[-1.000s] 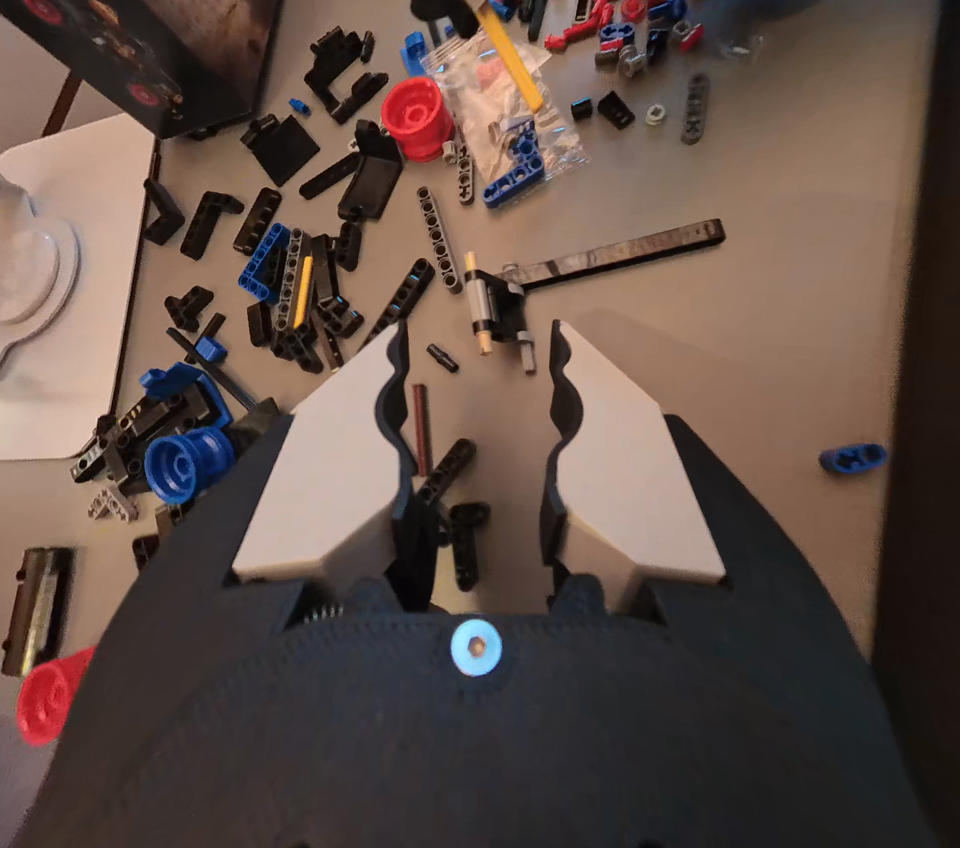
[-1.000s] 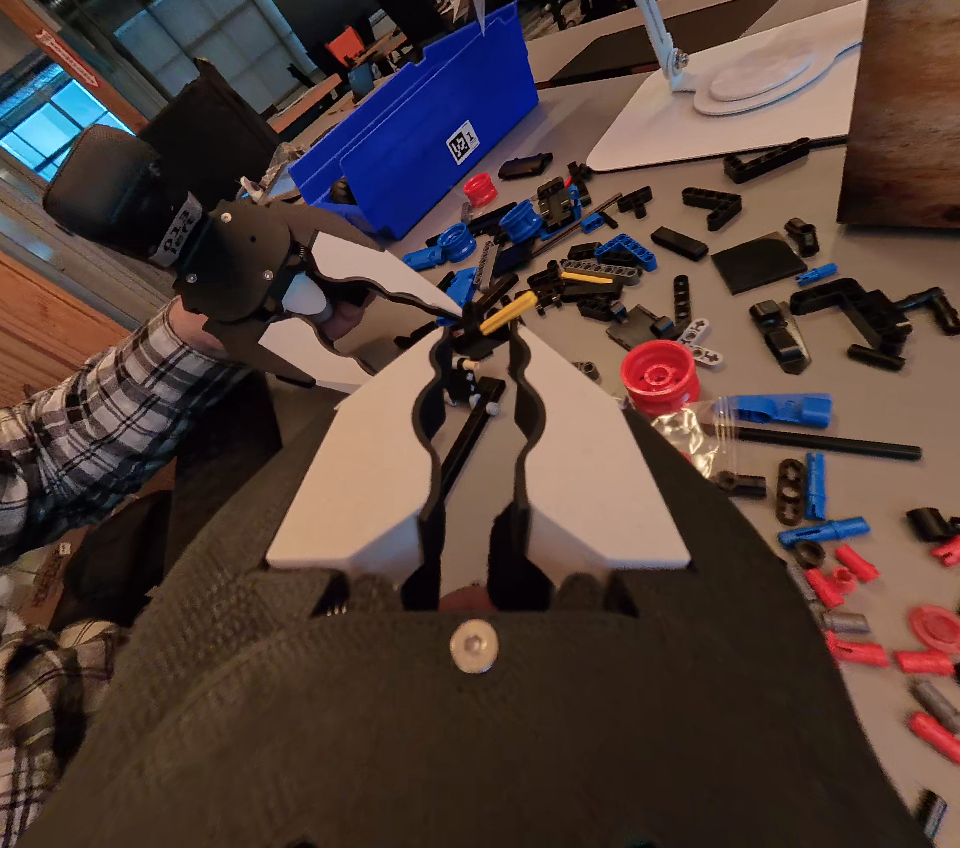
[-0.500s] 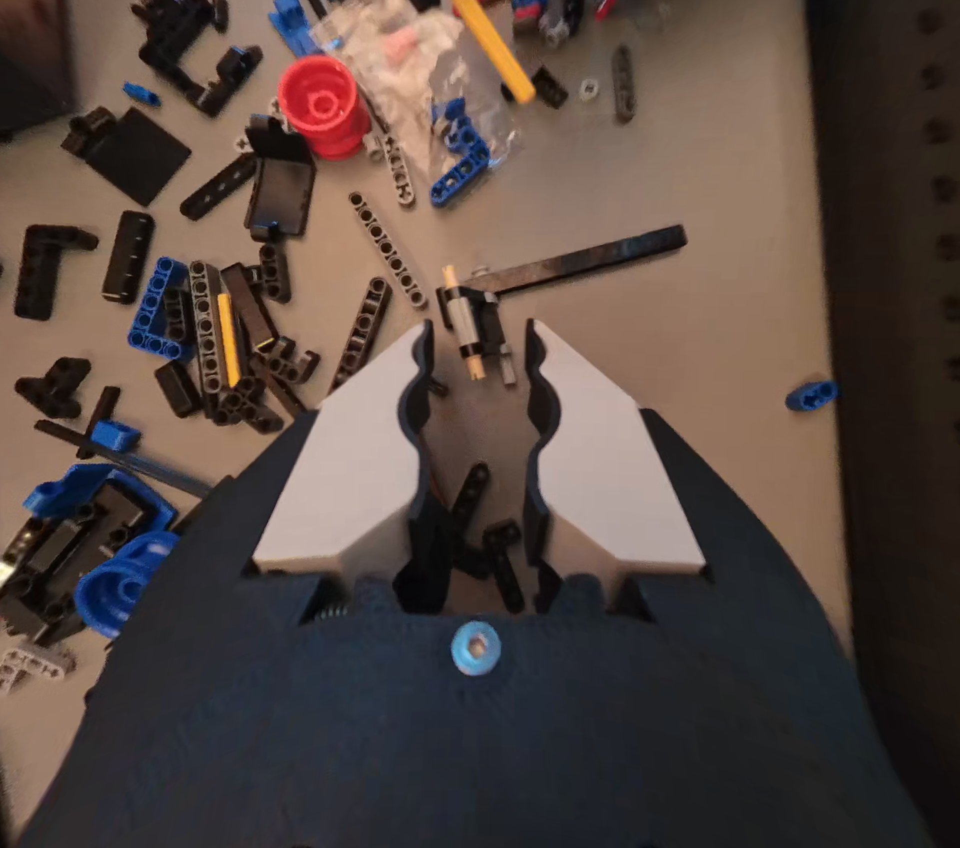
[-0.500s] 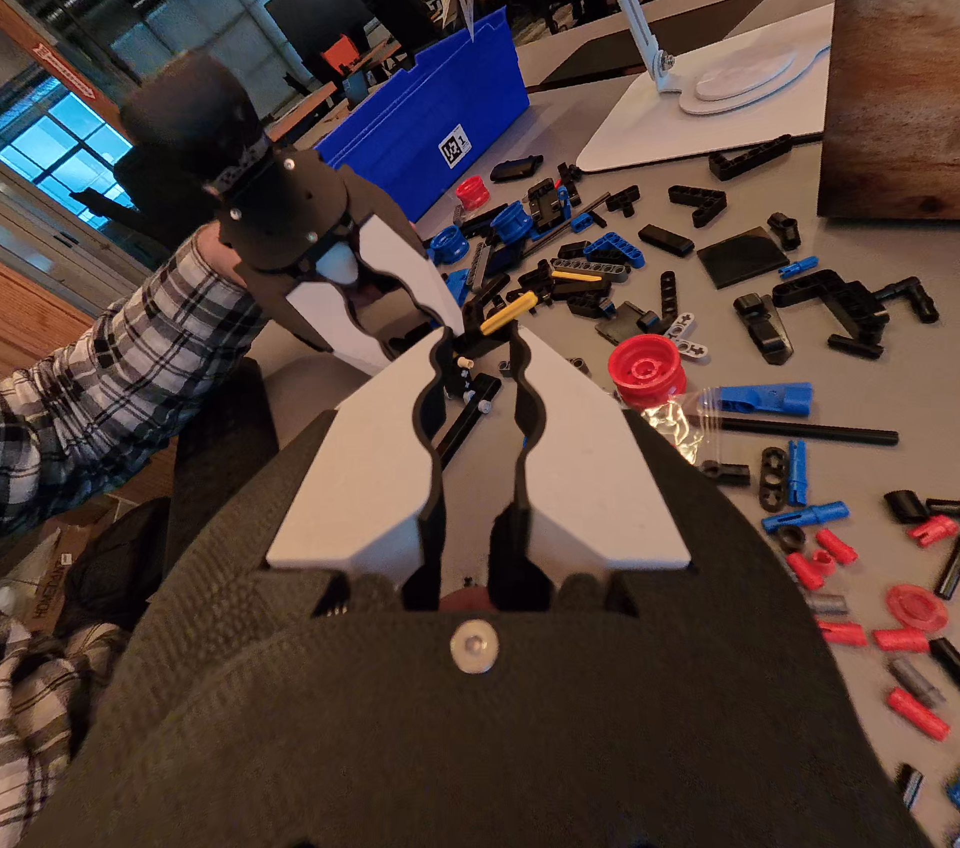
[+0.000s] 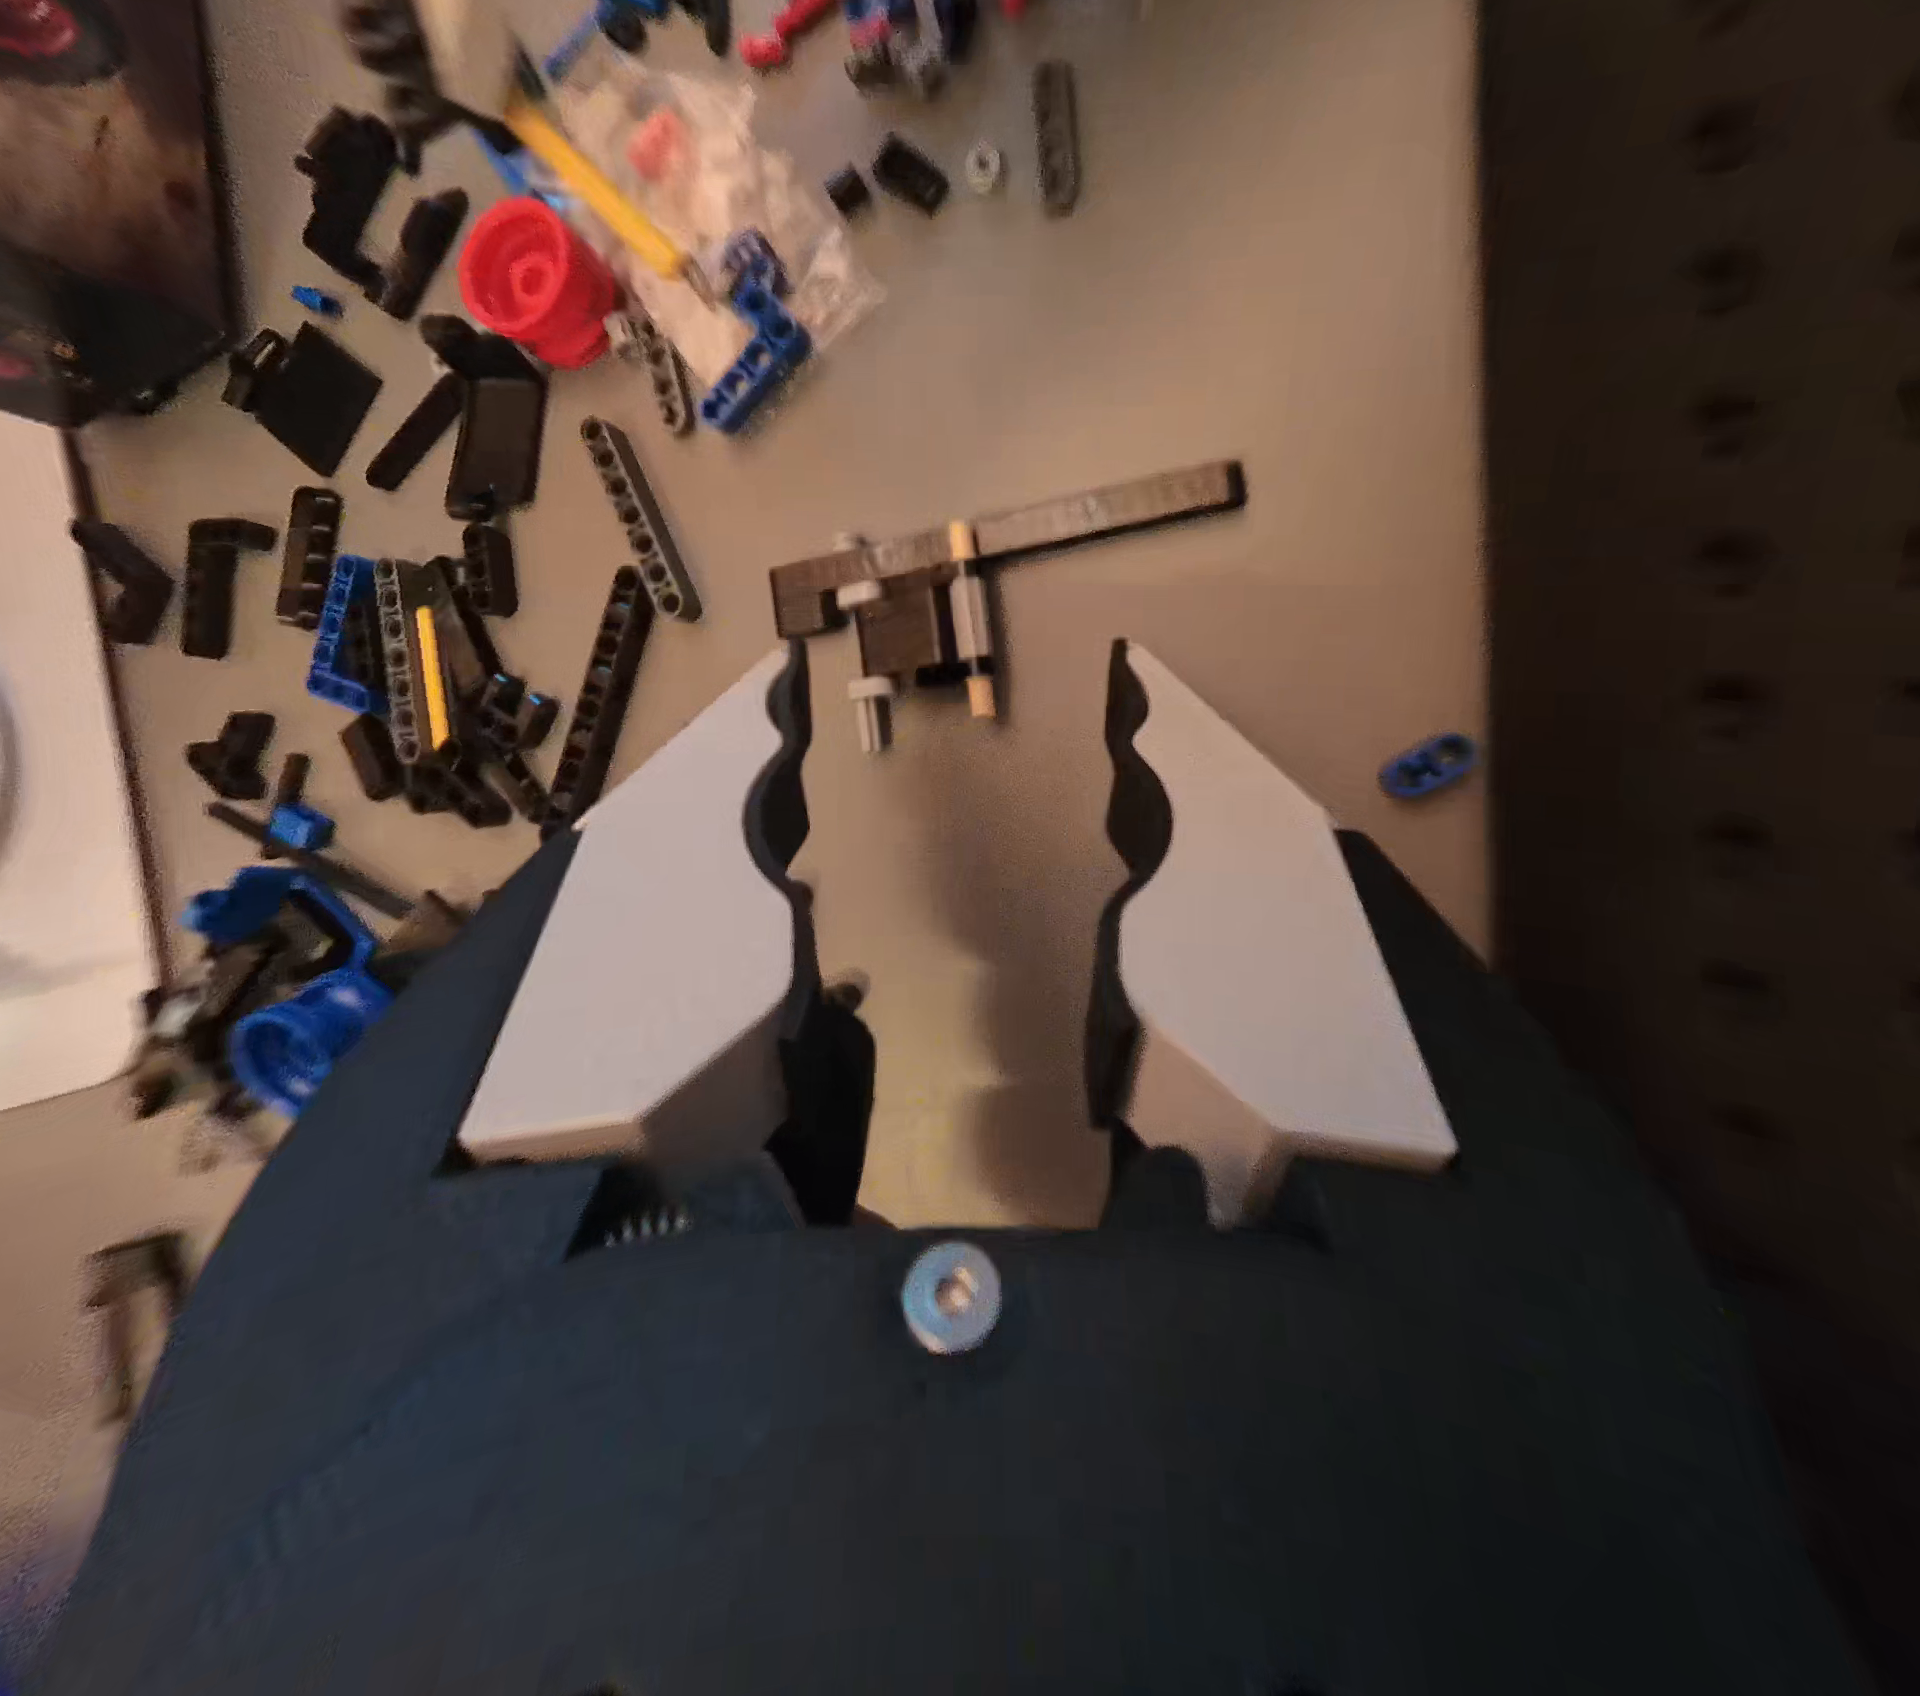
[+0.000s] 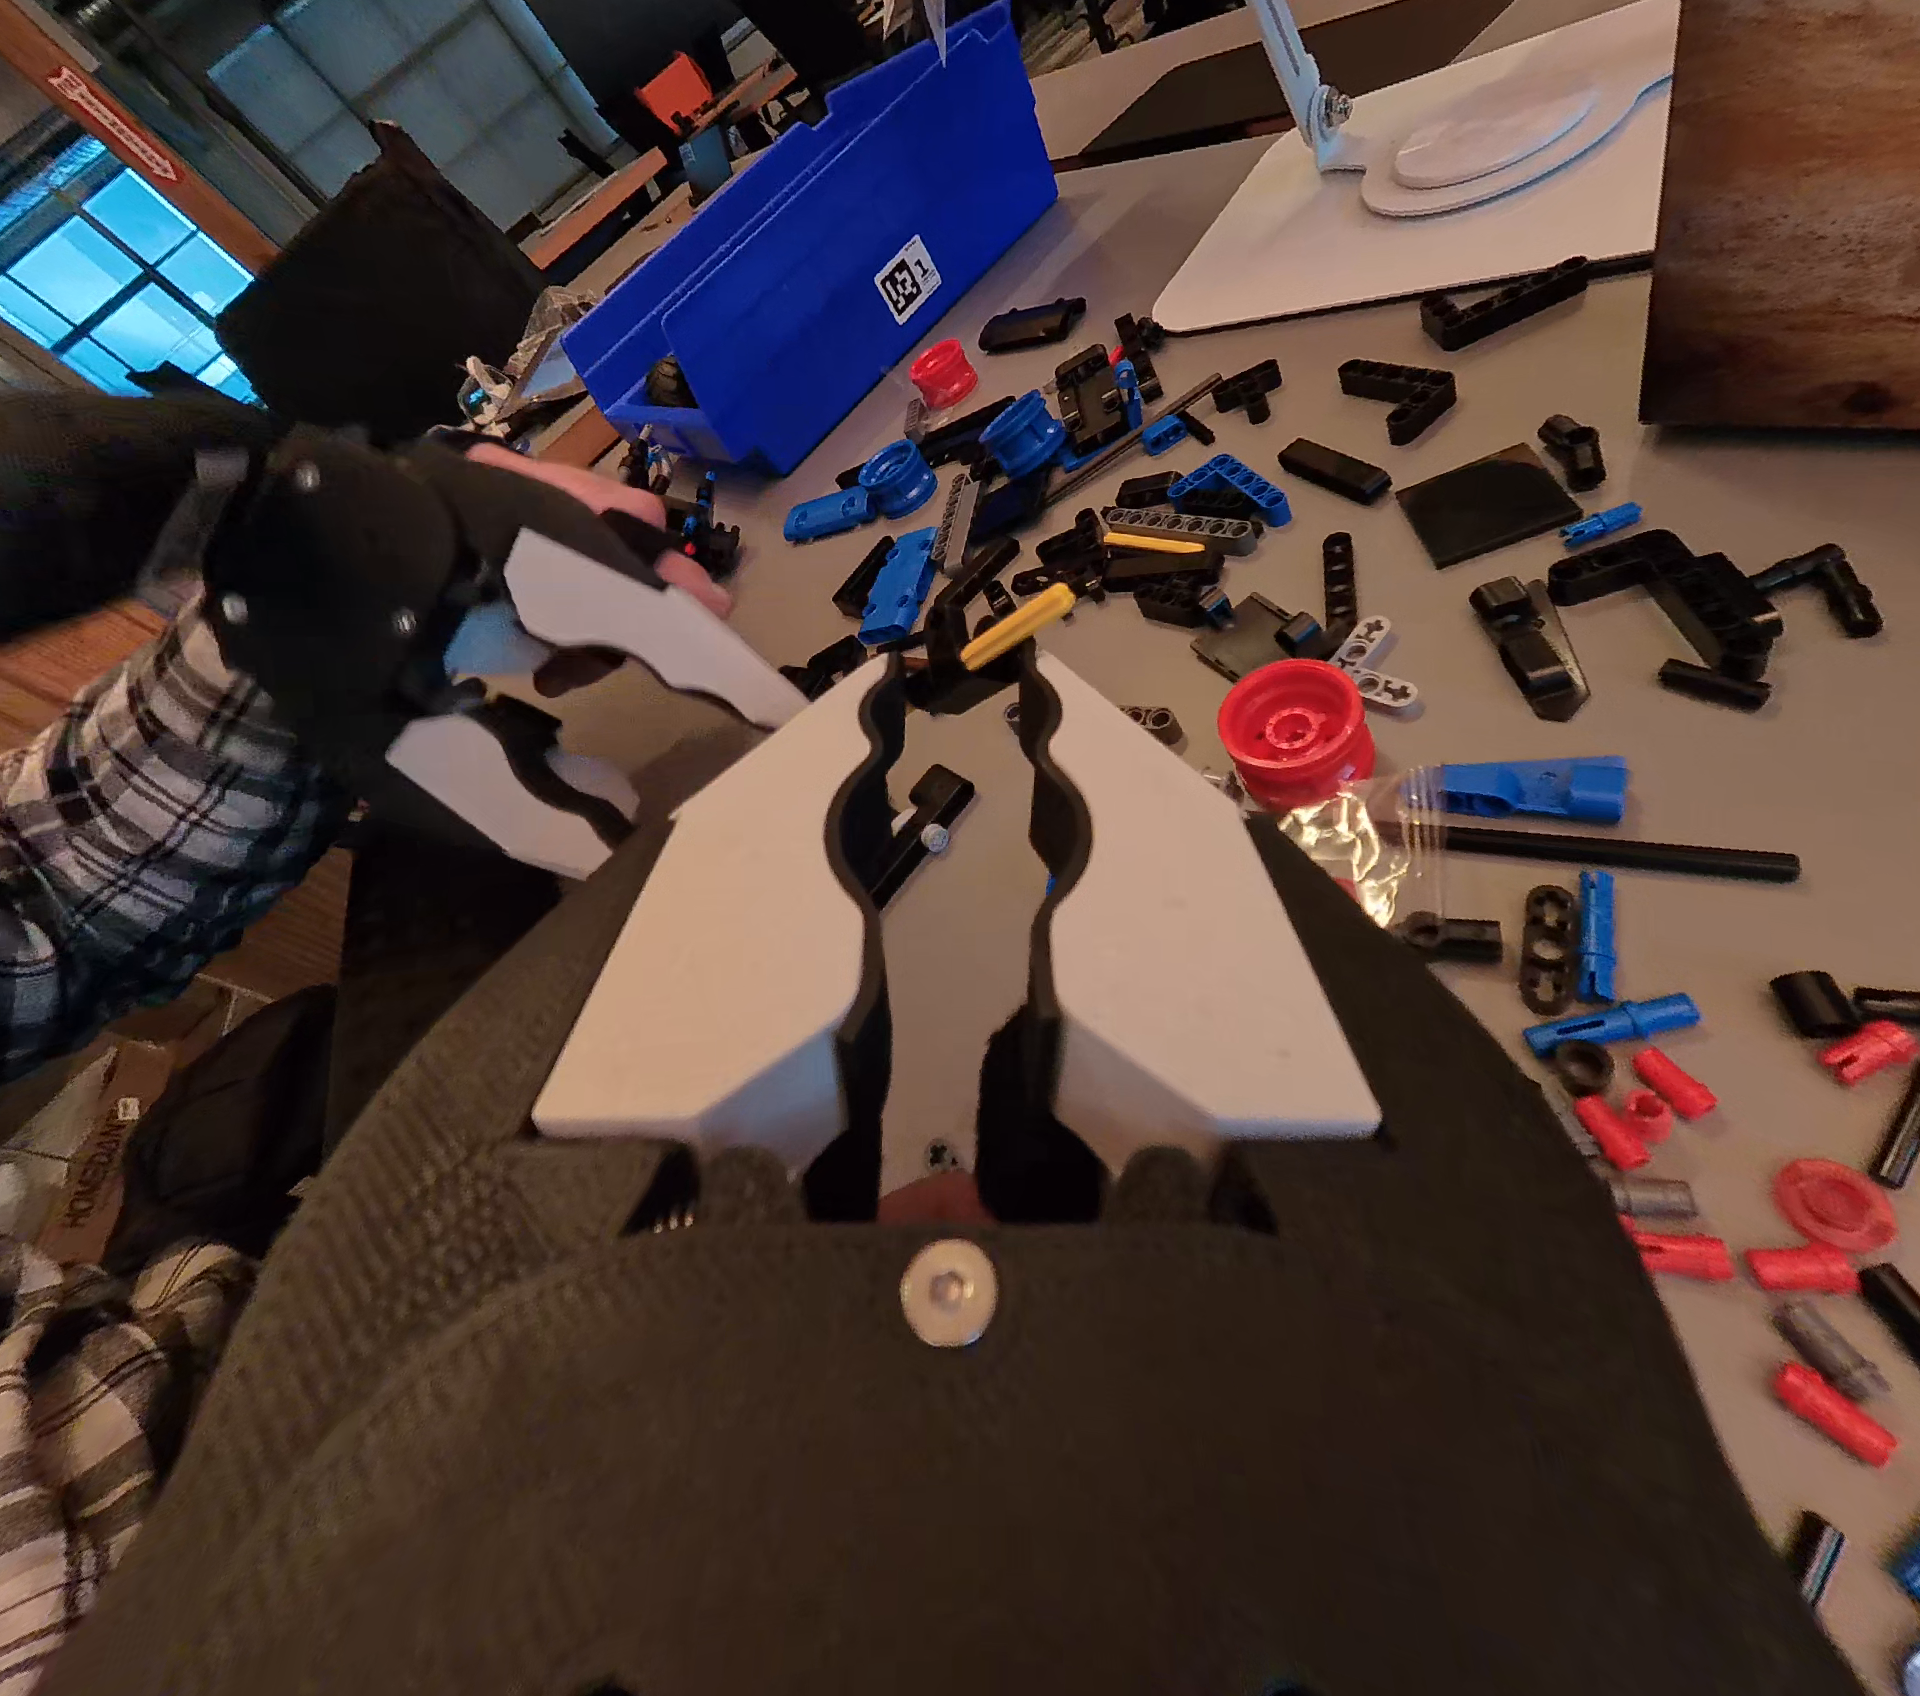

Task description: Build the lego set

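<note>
My left gripper (image 5: 956, 659) is open and empty, low over the grey table. Just ahead of its fingertips lies a small black assembly (image 5: 914, 607) with grey pins and a tan axle, joined to a long black beam (image 5: 1101, 503). My right gripper (image 6: 956, 664) is shut on a small black piece with a yellow axle (image 6: 1013, 623) and holds it above the table. That piece also shows blurred in the left wrist view (image 5: 582, 181). In the right wrist view the left gripper (image 6: 623, 711) is open at the left, and the assembly (image 6: 925, 815) lies below my fingers.
Loose black, blue and red parts cover the table, with a red wheel hub (image 6: 1294, 727), a clear plastic bag (image 5: 727, 192) and red pins (image 6: 1683, 1251). A blue bin (image 6: 831, 275), a white stand base (image 6: 1403, 223) and the set box (image 6: 1797, 140) stand behind. A dark table edge (image 5: 1662, 711) runs along the right.
My left gripper narrowed, then opened wide, and moved closer to the black assembly; its view is blurred. My right gripper has kept its hold on the yellow-axle piece.
</note>
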The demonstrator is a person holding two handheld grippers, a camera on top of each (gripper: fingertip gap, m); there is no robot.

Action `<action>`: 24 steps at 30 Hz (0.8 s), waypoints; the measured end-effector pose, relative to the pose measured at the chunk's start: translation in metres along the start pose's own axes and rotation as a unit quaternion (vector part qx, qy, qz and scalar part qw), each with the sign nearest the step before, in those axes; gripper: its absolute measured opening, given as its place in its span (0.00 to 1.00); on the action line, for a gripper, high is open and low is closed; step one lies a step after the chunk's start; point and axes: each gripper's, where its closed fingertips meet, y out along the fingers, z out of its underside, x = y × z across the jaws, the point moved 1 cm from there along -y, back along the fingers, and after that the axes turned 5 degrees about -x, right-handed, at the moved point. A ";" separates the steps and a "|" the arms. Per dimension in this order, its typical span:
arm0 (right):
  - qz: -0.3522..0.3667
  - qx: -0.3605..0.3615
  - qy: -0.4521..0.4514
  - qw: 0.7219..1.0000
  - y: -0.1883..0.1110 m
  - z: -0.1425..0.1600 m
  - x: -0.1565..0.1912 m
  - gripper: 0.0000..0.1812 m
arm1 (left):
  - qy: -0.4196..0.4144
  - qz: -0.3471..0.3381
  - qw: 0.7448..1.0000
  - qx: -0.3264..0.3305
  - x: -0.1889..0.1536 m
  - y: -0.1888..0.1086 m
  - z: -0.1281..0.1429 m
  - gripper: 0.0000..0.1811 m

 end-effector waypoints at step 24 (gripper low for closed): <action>0.005 0.022 -0.003 1.000 0.001 0.009 -0.001 0.11 | -0.149 0.129 0.980 -0.013 0.028 0.035 0.001 0.07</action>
